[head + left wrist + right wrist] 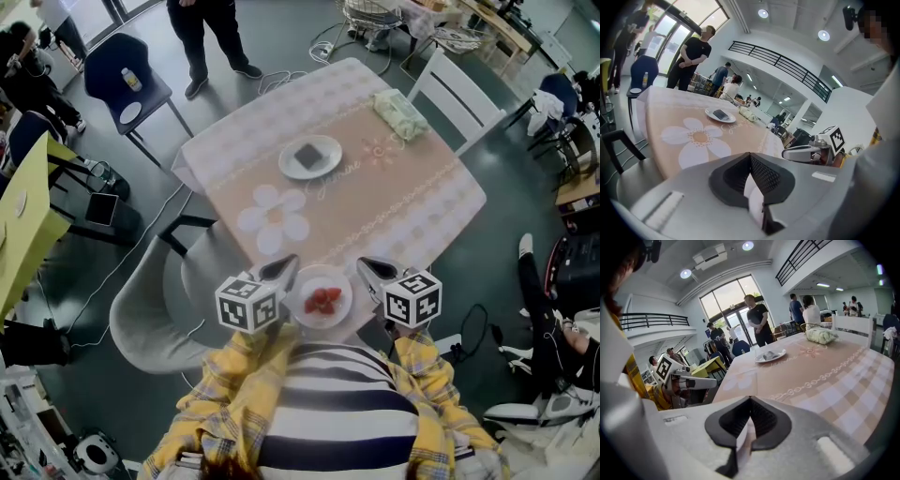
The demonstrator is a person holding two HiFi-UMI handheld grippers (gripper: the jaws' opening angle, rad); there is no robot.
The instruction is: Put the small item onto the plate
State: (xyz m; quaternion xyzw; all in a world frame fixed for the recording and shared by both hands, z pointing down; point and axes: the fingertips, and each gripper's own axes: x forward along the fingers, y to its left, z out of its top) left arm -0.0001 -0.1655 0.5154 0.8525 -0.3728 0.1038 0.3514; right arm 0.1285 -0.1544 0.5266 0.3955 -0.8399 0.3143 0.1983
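Note:
A white plate (pixel 292 170) with a dark flat item (pixel 308 156) on it stands mid-table; it also shows as the plate (pixel 712 116) in the left gripper view and the plate (pixel 761 360) in the right gripper view. A small white dish (pixel 305 310) of red pieces (pixel 323 300) sits at the table's near corner. My left gripper (pixel 286 265) is just left of that dish and my right gripper (pixel 366 266) just right of it. In their own views the left gripper (pixel 750 159) and right gripper (pixel 750 401) have jaws meeting, shut, with nothing held.
A pale wrapped packet (pixel 400 114) lies at the table's far right. A grey chair (pixel 141 319) stands at the near left, a white chair (pixel 459 89) at the far right, a dark chair (pixel 127 84) far left. A person (pixel 211 37) stands beyond the table.

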